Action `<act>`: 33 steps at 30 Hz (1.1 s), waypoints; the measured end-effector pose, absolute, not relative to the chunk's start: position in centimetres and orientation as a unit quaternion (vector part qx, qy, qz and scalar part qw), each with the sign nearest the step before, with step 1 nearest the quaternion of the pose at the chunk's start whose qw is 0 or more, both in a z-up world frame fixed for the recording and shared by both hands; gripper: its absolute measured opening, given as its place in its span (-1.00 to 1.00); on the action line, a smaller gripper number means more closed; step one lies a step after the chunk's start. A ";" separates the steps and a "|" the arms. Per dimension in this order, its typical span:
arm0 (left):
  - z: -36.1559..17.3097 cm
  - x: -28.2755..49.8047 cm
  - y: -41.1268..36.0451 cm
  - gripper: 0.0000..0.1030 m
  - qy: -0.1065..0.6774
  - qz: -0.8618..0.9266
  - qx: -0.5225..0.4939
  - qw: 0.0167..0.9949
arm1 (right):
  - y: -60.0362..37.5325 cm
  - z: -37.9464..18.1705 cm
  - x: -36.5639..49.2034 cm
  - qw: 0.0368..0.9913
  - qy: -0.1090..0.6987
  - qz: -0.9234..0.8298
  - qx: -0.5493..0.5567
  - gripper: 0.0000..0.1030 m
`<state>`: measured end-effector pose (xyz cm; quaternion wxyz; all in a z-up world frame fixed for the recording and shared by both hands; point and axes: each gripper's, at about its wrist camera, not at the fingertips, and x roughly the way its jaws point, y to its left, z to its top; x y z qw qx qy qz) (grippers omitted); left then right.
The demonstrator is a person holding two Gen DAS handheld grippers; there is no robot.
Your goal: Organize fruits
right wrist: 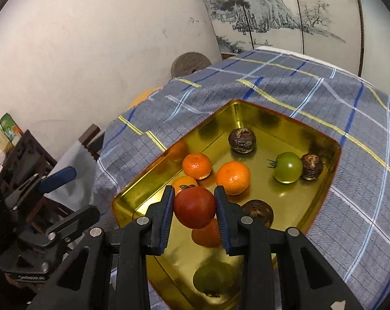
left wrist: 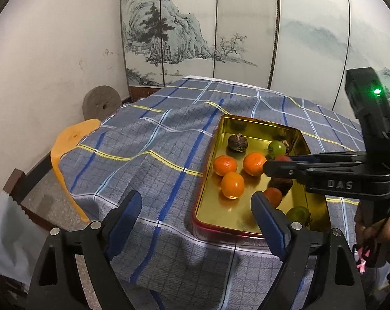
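A gold metal tray [left wrist: 249,219] [right wrist: 324,139] lies on a blue plaid tablecloth. In it are three oranges [left wrist: 225,165] [right wrist: 233,178], green tomatoes [left wrist: 277,148] [right wrist: 288,167], dark brown wrinkled fruits [left wrist: 237,142] [right wrist: 242,140] and a red tomato on the tray floor [left wrist: 273,195] [right wrist: 206,233]. My right gripper [right wrist: 195,208] [left wrist: 268,166] is shut on another red tomato [right wrist: 194,207], held above the tray. My left gripper [left wrist: 196,218] is open and empty at the tray's near left edge.
The tablecloth [left wrist: 148,149] is rumpled and hangs over the table's front. An orange chair [left wrist: 65,149] and a round grey stone [left wrist: 102,104] stand left of the table by the wall. A painted folding screen [left wrist: 220,25] stands behind.
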<state>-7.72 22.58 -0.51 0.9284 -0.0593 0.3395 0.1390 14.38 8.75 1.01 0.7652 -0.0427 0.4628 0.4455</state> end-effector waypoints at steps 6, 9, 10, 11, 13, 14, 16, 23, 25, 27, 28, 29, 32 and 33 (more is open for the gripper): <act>-0.8 -7.4 22.2 0.68 0.342 0.135 -0.050 0.929 | 9.3 0.1 14.7 0.761 0.475 0.438 -0.049 -0.44; -0.8 -7.2 21.8 0.68 0.340 0.138 -0.044 0.929 | 9.8 -0.3 14.9 0.761 0.479 0.436 -0.053 -0.43; -0.8 -7.2 21.8 0.68 0.339 0.139 -0.043 0.929 | 9.9 -0.4 15.0 0.760 0.480 0.435 -0.053 -0.43; -0.8 -7.2 21.7 0.68 0.338 0.138 -0.041 0.930 | 10.0 -0.5 15.1 0.760 0.480 0.434 -0.053 -0.43; -0.8 -7.1 21.6 0.68 0.338 0.137 -0.040 0.930 | 10.1 -0.5 15.2 0.762 0.480 0.431 -0.053 -0.39; -0.8 -7.1 21.5 0.68 0.338 0.137 -0.039 0.930 | 10.1 -0.5 15.2 0.763 0.479 0.430 -0.052 -0.39; -0.8 -7.1 21.3 0.68 0.340 0.138 -0.036 0.930 | 10.2 -0.4 15.4 0.766 0.476 0.429 -0.052 -0.39; -0.4 -7.1 20.6 0.68 0.331 0.144 -0.025 0.932 | 8.9 0.9 14.8 0.787 0.451 0.419 -0.037 -0.21; -0.1 -7.3 20.4 0.68 0.323 0.148 -0.017 0.935 | 7.9 2.1 14.0 0.806 0.425 0.410 -0.035 0.01; 0.3 -7.5 20.0 0.68 0.312 0.154 -0.008 0.937 | 6.5 3.8 12.4 0.835 0.383 0.393 -0.035 0.24; 0.5 -7.5 19.8 0.68 0.310 0.154 -0.007 0.938 | 5.8 4.6 11.7 0.846 0.366 0.386 -0.034 0.41; 0.8 -7.7 19.7 0.68 0.305 0.156 -0.006 0.939 | 5.0 5.4 11.0 0.859 0.346 0.377 -0.033 0.59; 1.6 -8.0 19.5 0.68 0.294 0.177 -0.003 0.939 | 2.7 7.7 8.6 0.891 0.290 0.348 -0.036 0.81; 1.9 -8.1 19.5 0.68 0.290 0.181 -0.004 0.940 | 1.7 8.4 7.5 0.902 0.269 0.335 -0.037 0.82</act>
